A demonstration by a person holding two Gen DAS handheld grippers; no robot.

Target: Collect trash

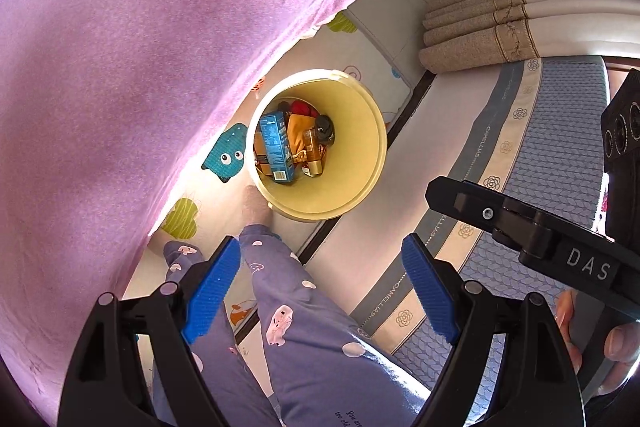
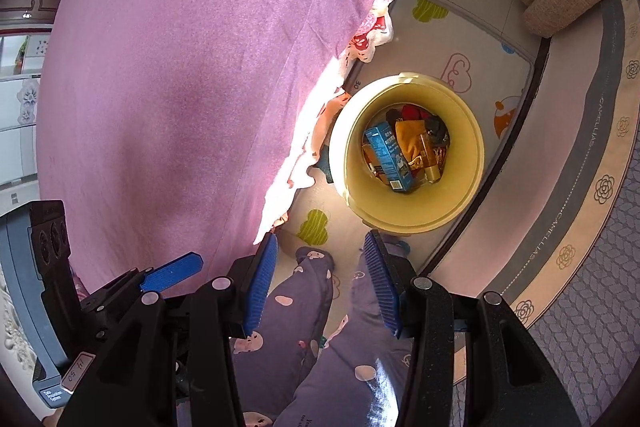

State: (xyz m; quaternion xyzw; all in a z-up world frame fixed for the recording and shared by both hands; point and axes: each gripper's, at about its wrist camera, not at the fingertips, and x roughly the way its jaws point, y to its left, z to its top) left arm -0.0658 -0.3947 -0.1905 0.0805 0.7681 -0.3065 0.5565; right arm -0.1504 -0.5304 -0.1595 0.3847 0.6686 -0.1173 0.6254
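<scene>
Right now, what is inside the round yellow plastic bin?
Round yellow plastic bin: blue cardboard box, orange wrapper, gold tube, something red. Anything underneath is covered.

The left gripper (image 1: 320, 287) points down with its blue pads (image 1: 430, 291) wide apart and nothing between them. Below it stands a yellow bin (image 1: 360, 163) on a play mat (image 1: 352, 55) with cartoon pictures. Inside the bin lie a blue box (image 1: 276, 147), something orange and a red thing. A person's leg in purple pyjamas (image 1: 304, 327) stands just beside the bin. A big pink sheet (image 1: 140, 67) fills the left side. The right gripper (image 1: 520, 223) shows at the right edge.
</scene>
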